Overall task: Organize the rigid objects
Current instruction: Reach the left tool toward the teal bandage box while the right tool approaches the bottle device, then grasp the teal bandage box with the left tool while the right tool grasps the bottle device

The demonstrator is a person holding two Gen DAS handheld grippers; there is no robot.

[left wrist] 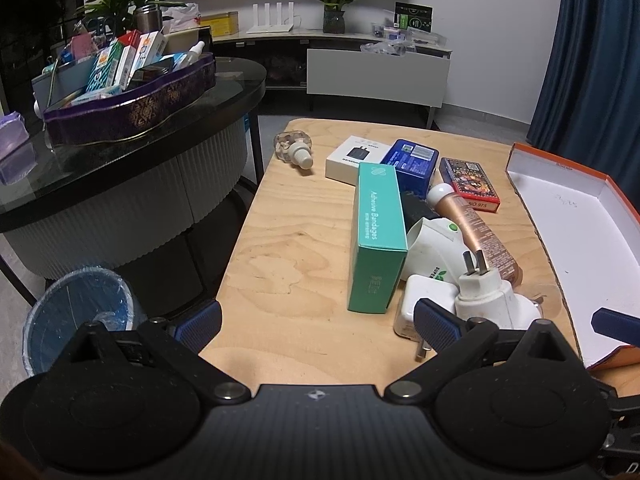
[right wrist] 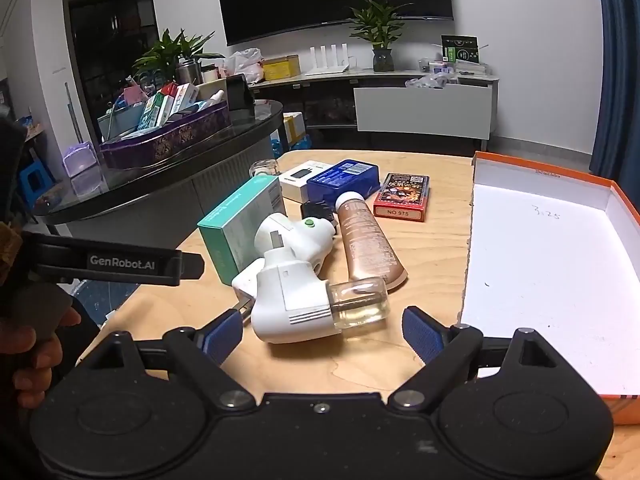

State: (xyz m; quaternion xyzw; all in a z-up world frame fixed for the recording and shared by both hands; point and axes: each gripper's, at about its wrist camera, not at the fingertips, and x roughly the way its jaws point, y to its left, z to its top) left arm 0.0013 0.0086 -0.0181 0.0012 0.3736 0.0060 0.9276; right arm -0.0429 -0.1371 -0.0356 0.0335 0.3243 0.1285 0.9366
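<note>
While both grippers hang over the wooden table, the left gripper has its fingers wide apart with nothing between them; the right gripper is just as wide, a white plug-in bottle lying just ahead of it; the orange box sits empty to the right; a green box, tube and card pack cluster mid-table.

The table is pale wood with visible grain. On it lie a teal bandage box, a dark blue tin, a red card pack with a busy multicoloured print, a copper-toned tube, white plug-in devices, and an orange-edged box that is white inside.
</note>
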